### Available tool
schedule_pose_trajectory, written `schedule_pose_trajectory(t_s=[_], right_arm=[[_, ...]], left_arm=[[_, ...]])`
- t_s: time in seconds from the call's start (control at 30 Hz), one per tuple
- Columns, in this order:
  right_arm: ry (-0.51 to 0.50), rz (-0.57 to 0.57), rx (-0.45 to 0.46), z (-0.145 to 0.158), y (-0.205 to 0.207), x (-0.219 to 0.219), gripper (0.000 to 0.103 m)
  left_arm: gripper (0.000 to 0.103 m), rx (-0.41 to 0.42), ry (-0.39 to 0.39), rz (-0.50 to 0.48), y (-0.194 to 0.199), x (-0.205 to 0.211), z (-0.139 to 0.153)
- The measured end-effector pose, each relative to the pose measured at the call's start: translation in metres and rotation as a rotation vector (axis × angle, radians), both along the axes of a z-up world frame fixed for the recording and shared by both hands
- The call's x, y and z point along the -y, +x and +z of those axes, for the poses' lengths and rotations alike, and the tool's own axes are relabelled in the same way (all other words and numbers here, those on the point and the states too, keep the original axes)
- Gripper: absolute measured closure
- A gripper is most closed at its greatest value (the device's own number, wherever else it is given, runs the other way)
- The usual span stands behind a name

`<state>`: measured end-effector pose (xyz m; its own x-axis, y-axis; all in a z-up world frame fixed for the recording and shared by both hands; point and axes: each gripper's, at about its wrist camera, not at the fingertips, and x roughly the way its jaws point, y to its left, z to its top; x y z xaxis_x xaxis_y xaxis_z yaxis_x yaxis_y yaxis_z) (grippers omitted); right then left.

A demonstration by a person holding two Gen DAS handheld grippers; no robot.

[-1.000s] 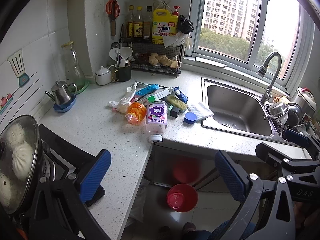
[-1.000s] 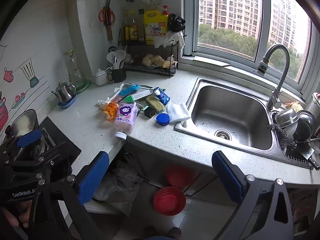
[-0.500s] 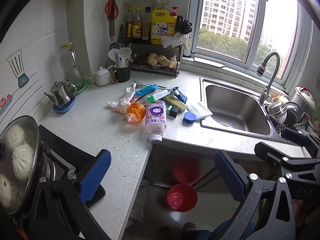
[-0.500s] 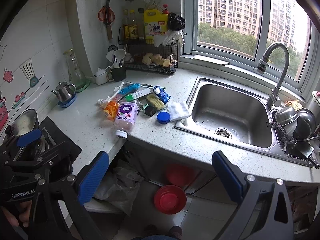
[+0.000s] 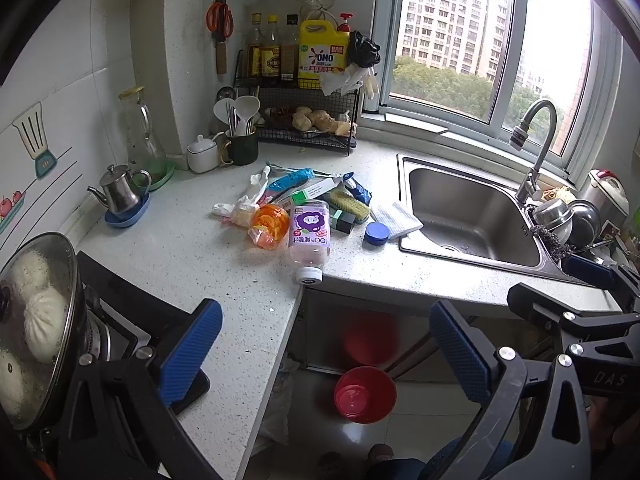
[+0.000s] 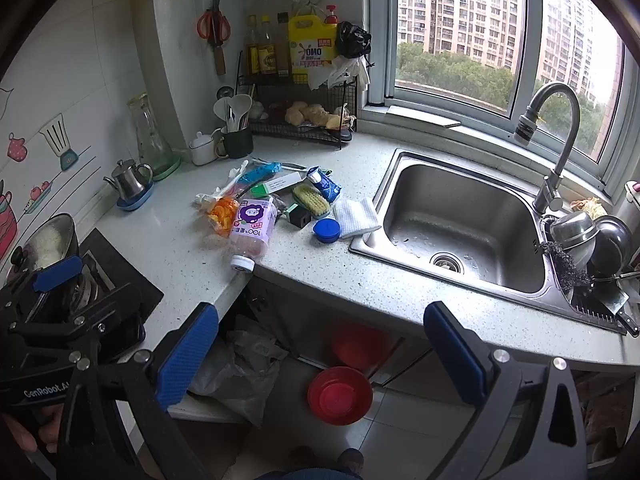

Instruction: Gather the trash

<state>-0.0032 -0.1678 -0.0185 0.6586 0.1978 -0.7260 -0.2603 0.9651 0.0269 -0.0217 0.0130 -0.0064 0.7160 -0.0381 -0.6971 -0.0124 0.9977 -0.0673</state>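
Note:
A heap of trash lies on the speckled counter [image 5: 192, 256] left of the sink: a purple-label plastic bottle [image 5: 309, 236] [image 6: 252, 228] on its side at the counter edge, an orange wrapper [image 5: 270, 222] [image 6: 221, 212], a blue lid [image 5: 376, 234] [image 6: 327, 230], a scrub brush [image 5: 351, 202] [image 6: 311, 198], blue packets and a white cloth [image 6: 357, 216]. My left gripper [image 5: 326, 354] is open, well short of the heap, over the counter corner. My right gripper [image 6: 320, 354] is open too, held back above the floor gap. Both hold nothing.
The steel sink [image 6: 464, 216] and tap [image 6: 554, 132] are at right, with bowls [image 6: 588, 236] beside them. A lidded pot of buns [image 5: 36, 320] sits on the stove at left. A kettle [image 5: 120, 194], utensil mug and wire rack [image 5: 308, 120] line the back. A red bowl [image 6: 340, 394] and plastic bag [image 6: 244, 372] lie below the counter.
Both views have shifted only slightly; the right gripper has edged a little nearer the counter. Nothing on the counter has moved and both grippers stay open.

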Motion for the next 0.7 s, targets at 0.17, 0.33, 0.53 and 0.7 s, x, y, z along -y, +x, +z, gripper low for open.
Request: schedule_pose_trajectory(t_s=[0.17, 0.33, 0.53, 0.7], right_arm=[[-0.001, 0.000, 0.002, 0.000, 0.000, 0.001, 0.000], [-0.001, 0.001, 0.000, 0.000, 0.001, 0.001, 0.000], [0.002, 0.005, -0.005, 0.000, 0.003, 0.003, 0.000], [0.006, 0.018, -0.014, -0.001, 0.010, 0.005, 0.000]], left_arm=[[0.000, 0.001, -0.011, -0.007, 0.000, 0.001, -0.002], [0.000, 0.002, -0.009, -0.008, 0.001, 0.003, -0.002], [0.000, 0.006, 0.001, 0.001, 0.005, 0.008, -0.002], [0.000, 0.000, 0.001, 0.013, 0.009, 0.012, -0.004]])
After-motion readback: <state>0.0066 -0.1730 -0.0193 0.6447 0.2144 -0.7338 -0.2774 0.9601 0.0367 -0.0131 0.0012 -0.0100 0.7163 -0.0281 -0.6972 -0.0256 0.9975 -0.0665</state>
